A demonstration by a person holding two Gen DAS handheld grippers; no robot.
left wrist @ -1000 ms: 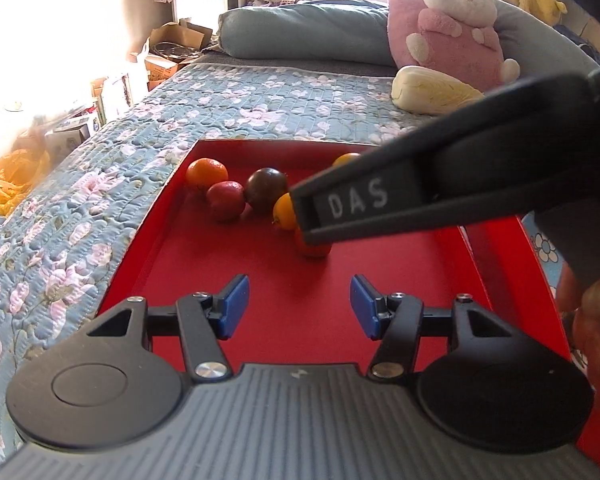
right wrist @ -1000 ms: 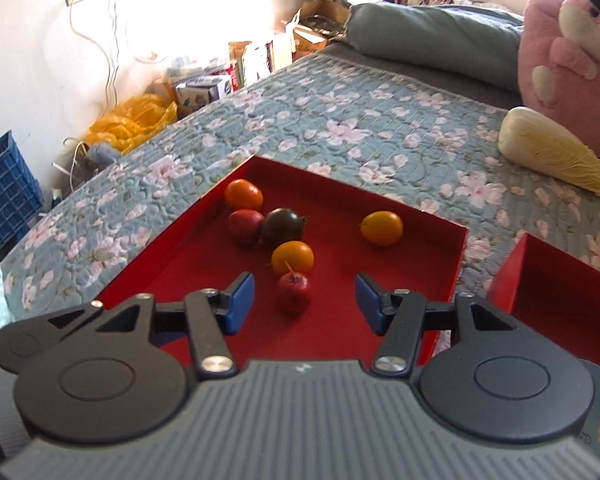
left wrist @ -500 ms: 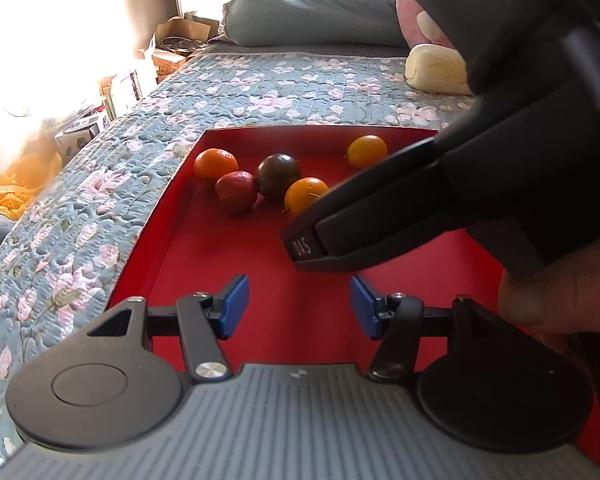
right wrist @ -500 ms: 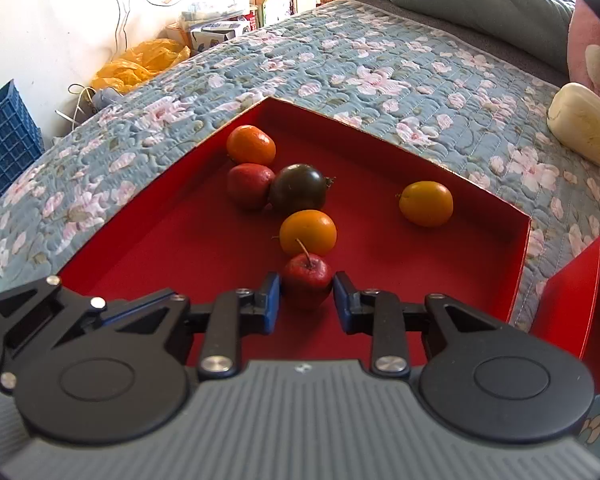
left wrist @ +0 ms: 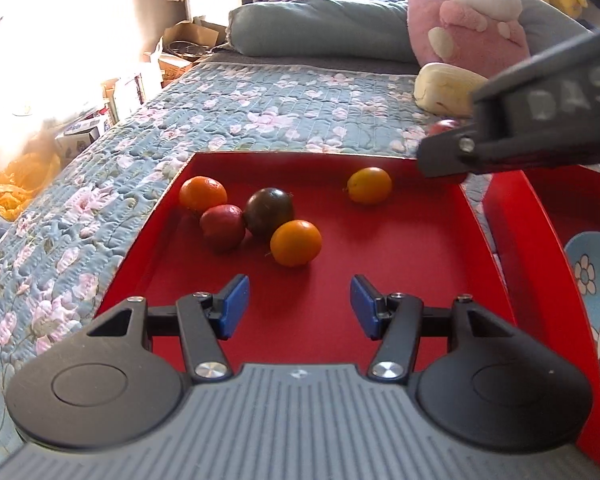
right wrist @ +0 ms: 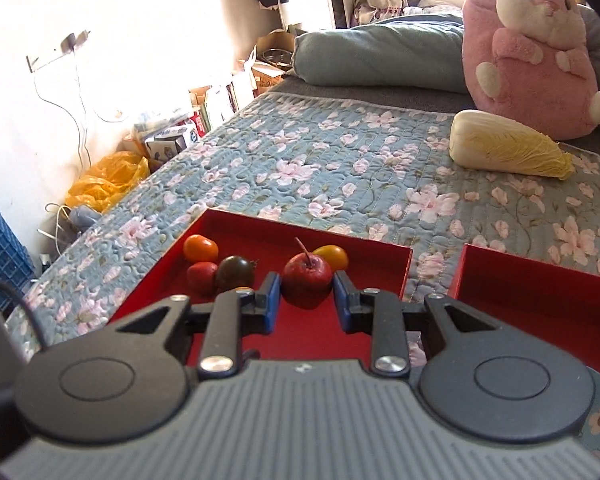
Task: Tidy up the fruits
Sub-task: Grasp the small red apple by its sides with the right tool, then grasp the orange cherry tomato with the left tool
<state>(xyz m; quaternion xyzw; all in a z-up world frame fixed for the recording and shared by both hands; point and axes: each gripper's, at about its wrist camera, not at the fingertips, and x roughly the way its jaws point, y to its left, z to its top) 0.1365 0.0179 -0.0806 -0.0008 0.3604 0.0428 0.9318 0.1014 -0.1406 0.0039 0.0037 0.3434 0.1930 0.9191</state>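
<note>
Right gripper point(right wrist: 306, 300) is clamped across the apple's point(right wrist: 307, 280) widest part, raised over the red tray point(right wrist: 380, 245); light, firm, smooth skin could slip. Left gripper point(left wrist: 299, 307) hangs apart, empty

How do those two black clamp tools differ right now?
The right gripper has its jaws shut on a small red apple, lifted off the tray. The left gripper has its jaws apart, with nothing between them, over the red tray. Both have blue pads.

Small red apple point(right wrist: 307, 283) — stem up — lifted clear; five round fruits point(left wrist: 296, 243) lie in the red tray point(left wrist: 400, 264).
</note>
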